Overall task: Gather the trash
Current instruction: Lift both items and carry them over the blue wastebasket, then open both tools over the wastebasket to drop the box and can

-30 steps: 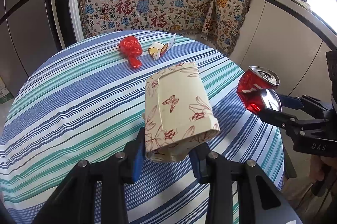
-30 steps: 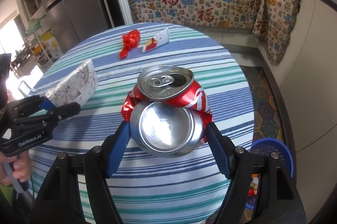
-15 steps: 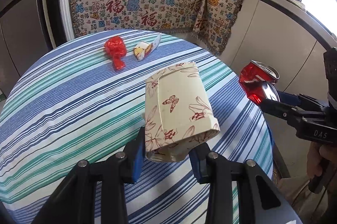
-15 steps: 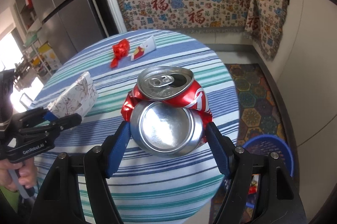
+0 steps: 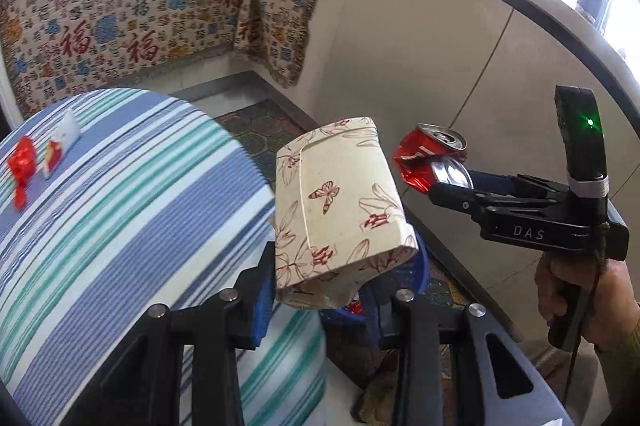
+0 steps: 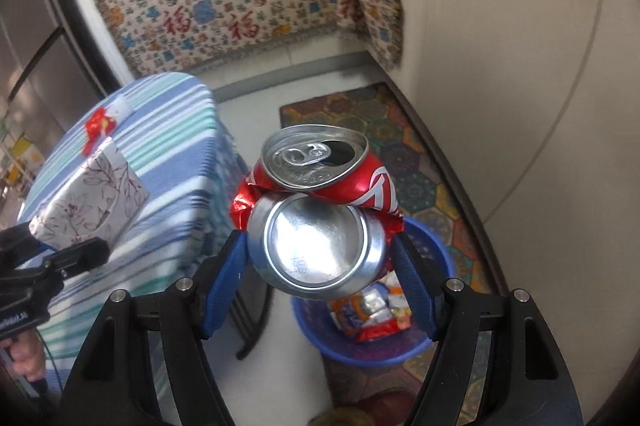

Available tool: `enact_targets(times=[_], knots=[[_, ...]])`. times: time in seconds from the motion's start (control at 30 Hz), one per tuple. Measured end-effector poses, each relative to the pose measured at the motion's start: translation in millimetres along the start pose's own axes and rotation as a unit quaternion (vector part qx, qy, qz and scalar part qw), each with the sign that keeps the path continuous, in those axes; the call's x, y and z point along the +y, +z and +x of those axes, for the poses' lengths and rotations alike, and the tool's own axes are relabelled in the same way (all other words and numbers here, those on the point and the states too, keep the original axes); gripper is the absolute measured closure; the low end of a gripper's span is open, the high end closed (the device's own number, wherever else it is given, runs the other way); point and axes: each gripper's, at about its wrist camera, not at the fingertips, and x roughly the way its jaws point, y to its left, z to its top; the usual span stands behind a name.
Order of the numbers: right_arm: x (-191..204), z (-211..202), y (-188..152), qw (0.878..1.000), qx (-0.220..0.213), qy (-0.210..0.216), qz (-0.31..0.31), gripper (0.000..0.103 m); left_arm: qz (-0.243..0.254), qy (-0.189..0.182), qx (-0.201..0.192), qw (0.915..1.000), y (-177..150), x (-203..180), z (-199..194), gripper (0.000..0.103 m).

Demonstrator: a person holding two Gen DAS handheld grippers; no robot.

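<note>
Trash now hangs off the table (image 5: 120, 186) edge: the left gripper (image 5: 320, 290) clamps a paper box (image 5: 340, 210) beside the bin (image 6: 436, 250), and the right gripper (image 6: 320, 266) clamps a crushed can (image 6: 320, 218) above it. A second ago both were over the tabletop, so dropping looks next; two wrappers (image 5: 36, 158) remain behind on the table.

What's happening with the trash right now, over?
Left hand-held gripper holds paper box. Right hand-held gripper holds crushed can over blue bin. Nothing blocking.

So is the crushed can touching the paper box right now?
Apart: the left wrist view shows wall and floor between the crushed can and the paper box.
</note>
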Motion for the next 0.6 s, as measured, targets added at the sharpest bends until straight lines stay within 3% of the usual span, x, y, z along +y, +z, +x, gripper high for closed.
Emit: enact_targets(times=[0.27, 0.6], knots=[[-78.7, 34.3, -4.8, 0.996, 0.033, 0.011, 0.08, 0.029, 0.003, -0.024, 0.052, 0.9984, 7.2, -45.1, 91.8, 0.066], [-120.2, 76.0, -11.1, 0.989, 0.067, 0.029, 0.129, 0.029, 0.0, -0.005, 0.097, 0.9953, -1.5, -54.1, 174.7, 0.064]])
